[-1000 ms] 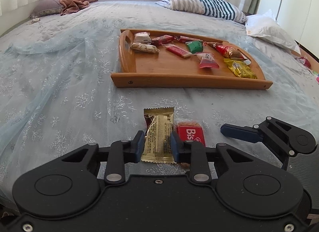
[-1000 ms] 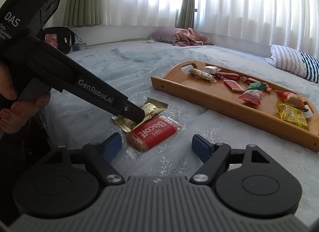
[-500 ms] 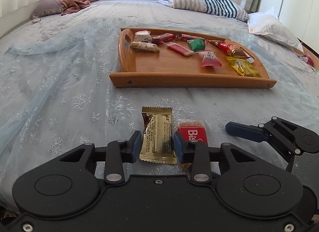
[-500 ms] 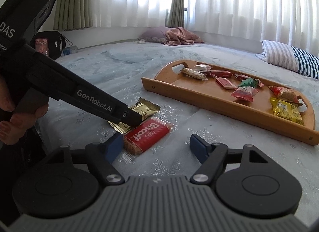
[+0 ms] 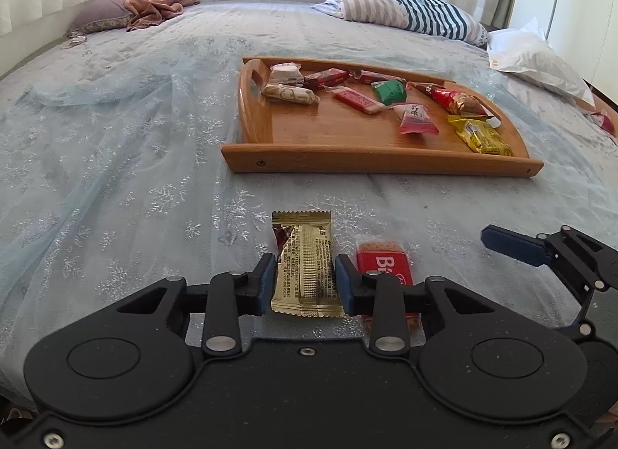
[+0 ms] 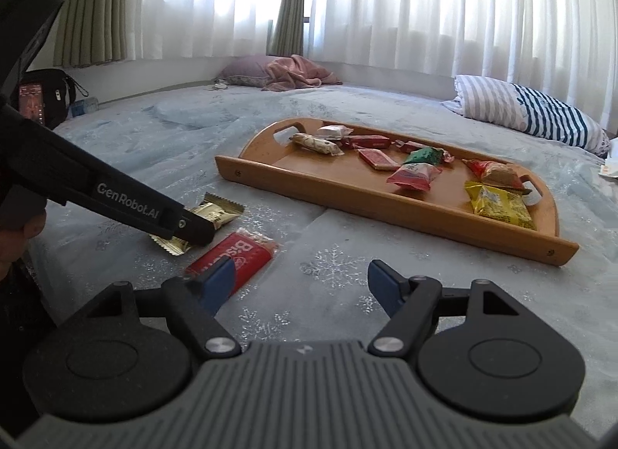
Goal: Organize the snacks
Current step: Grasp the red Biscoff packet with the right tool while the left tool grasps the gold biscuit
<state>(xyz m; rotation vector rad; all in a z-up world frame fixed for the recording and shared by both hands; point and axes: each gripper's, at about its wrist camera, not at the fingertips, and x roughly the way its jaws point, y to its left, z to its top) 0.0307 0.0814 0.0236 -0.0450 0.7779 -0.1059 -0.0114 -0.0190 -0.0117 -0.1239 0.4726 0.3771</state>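
A gold snack packet (image 5: pixel 305 263) lies on the bed cover between the fingers of my left gripper (image 5: pixel 305 283), which is shut on its sides. It also shows in the right wrist view (image 6: pixel 216 213), under the left gripper. A red Biscoff packet (image 5: pixel 384 267) lies just right of it, also seen in the right wrist view (image 6: pixel 235 255). My right gripper (image 6: pixel 301 283) is open and empty, its left finger over the Biscoff packet's near end. A wooden tray (image 5: pixel 370 161) with several snacks sits farther back, and shows in the right wrist view (image 6: pixel 347 198).
A striped pillow (image 5: pixel 401 8) and a white pillow (image 5: pixel 537 58) lie at the back right. A pink cloth on a purple pillow (image 5: pixel 150 4) lies at the back left. A black bag (image 6: pixel 42 97) stands beyond the bed's left edge.
The left gripper stays shut on the gold packet. The right gripper has shifted right and a little forward, so its left finger now covers the Biscoff packet's near end.
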